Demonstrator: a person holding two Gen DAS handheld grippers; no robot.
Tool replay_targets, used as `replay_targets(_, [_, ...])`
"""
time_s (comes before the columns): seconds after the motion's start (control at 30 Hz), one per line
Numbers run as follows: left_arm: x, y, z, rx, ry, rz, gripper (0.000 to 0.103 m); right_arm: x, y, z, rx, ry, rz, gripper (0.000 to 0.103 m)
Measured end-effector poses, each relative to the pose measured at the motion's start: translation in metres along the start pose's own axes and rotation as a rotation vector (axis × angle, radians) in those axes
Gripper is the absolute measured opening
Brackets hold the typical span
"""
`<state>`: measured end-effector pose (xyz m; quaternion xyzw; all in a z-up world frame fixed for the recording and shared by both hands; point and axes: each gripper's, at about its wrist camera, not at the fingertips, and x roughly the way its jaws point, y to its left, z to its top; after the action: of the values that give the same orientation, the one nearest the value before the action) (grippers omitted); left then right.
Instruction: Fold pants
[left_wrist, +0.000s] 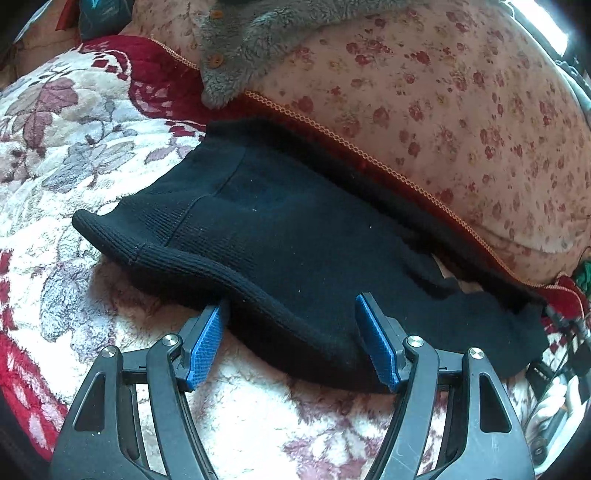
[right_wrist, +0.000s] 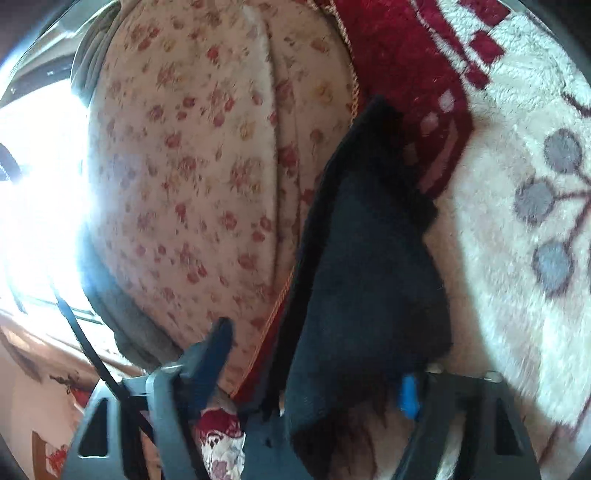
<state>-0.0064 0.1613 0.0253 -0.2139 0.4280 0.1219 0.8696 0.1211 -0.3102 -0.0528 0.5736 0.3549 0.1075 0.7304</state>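
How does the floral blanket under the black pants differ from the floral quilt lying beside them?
The blanket is fluffy, white with big grey and mauve flowers and dark red patches; the quilt is smoother, pale pink with small red flowers. The blanket lies flat under the pants; the quilt bulges up in a mound beside them. Both are floral bedding with red tones.
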Motion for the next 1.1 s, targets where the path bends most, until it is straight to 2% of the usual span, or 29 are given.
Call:
replay_targets(0.07, [0.0,0.002,0.003,-0.01,-0.008,-0.005,0.057,-0.004,-0.009,0.001,0.009,-0.022,0.0,0.036])
replay_targets(0.1, [0.0,0.003,0.004,-0.006,-0.012,0.01,0.033,-0.007,-0.012,0.002,-0.002,-0.03,-0.003,0.03])
replay_targets(0.13, [0.001,0.004,0.005,0.002,-0.008,0.019,0.024,-0.01,-0.012,0.002,-0.031,-0.035,-0.016,0.027])
replay_targets(0.2, [0.005,0.008,0.007,0.0,0.009,-0.007,0.02,-0.017,-0.011,0.005,-0.081,-0.061,-0.038,0.018])
replay_targets(0.3, [0.003,0.011,0.01,0.003,0.013,-0.033,0.016,-0.035,-0.003,0.009,-0.164,-0.115,-0.061,0.012])
replay_targets(0.5, [-0.005,0.008,0.015,0.026,0.014,-0.063,0.012,-0.05,0.018,0.002,-0.333,-0.125,-0.12,0.007])
replay_targets(0.8, [-0.038,0.017,0.024,0.035,-0.033,-0.104,0.006,-0.083,0.049,-0.017,-0.473,-0.157,-0.13,0.006])
replay_targets(1.03, [-0.074,0.045,0.018,0.066,-0.077,-0.105,0.005,-0.118,0.067,-0.05,-0.564,-0.101,-0.121,0.006])
replay_targets(1.1, [-0.079,0.052,0.011,0.097,-0.104,-0.061,0.002,-0.125,0.06,-0.062,-0.569,-0.075,-0.132,0.006])
